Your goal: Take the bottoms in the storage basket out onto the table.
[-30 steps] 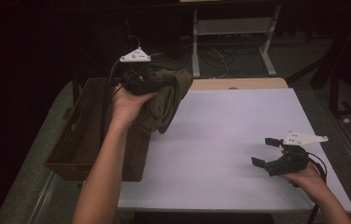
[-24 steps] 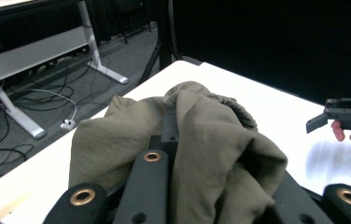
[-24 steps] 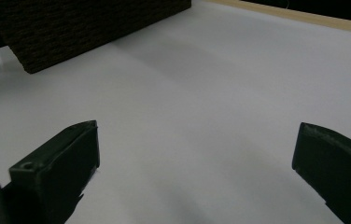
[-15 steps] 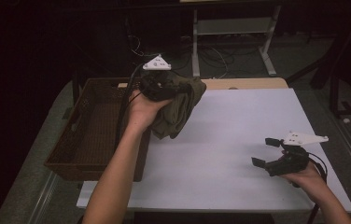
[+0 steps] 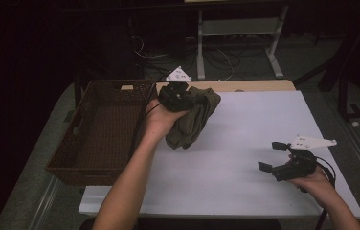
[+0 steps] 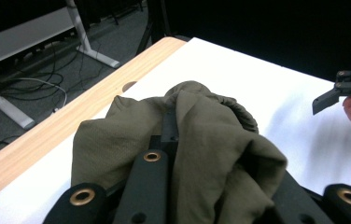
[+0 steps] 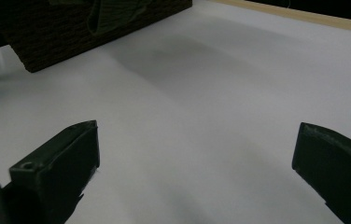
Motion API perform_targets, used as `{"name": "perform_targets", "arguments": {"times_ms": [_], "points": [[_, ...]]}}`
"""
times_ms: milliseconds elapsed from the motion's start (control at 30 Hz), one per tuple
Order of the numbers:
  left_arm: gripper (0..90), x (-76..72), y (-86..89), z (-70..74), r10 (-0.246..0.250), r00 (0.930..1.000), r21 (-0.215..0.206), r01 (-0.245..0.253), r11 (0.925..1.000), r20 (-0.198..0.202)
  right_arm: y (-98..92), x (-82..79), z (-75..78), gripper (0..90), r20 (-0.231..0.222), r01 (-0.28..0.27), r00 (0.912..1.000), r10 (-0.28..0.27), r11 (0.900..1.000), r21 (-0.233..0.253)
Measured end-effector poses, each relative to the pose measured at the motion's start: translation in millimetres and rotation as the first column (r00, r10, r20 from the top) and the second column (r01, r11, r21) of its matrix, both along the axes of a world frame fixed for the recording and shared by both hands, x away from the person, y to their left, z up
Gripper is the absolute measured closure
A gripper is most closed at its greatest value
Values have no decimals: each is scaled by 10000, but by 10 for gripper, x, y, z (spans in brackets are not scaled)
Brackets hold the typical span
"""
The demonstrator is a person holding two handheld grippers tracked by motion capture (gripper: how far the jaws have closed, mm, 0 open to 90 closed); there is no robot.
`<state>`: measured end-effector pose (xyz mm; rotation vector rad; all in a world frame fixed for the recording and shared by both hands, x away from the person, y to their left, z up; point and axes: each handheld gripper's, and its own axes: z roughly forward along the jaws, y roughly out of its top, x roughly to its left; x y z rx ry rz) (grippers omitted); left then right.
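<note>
Olive-green crumpled cloth (image 5: 195, 117) hangs bunched in the left gripper (image 5: 177, 96), jaws closed on it, above the white table (image 5: 245, 158) just beside the brown wicker basket (image 5: 99, 129). Most fabric dangles loose, so it could slip free or snag the basket rim. The right gripper (image 5: 283, 160) rests wide open, empty.

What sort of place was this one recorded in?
Most likely a lab or workshop set up for recording, not a home. A white table stands in a dark room with loose cables on the floor and a metal desk frame behind it. A wicker basket and an olive cloth serve as props.
</note>
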<state>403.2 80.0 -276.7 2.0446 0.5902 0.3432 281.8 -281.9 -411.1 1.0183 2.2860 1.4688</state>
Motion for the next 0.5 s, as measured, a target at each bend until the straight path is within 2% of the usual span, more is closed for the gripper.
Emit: {"name": "perform_targets", "arguments": {"times_ms": [167,200,333,500], "points": [[774,9,-96,-115,-3,10000,222,5,9998,-95,-2,-1,1,7,5,-6,10000,6,10000,5],[774,12,-120,-139,-35,10000,375,38,9993,-72,-2,-1,1,7,4,-10,10000,10,10000,5],[774,14,-196,-208,-56,9999,432,60,9990,-91,-3,-1,1,7,-1,-16,10000,16,10000,8],[773,35,-277,-298,-17,10000,699,23,9976,-76,2,-1,-1,8,-10,-35,10000,35,10000,0]]}}
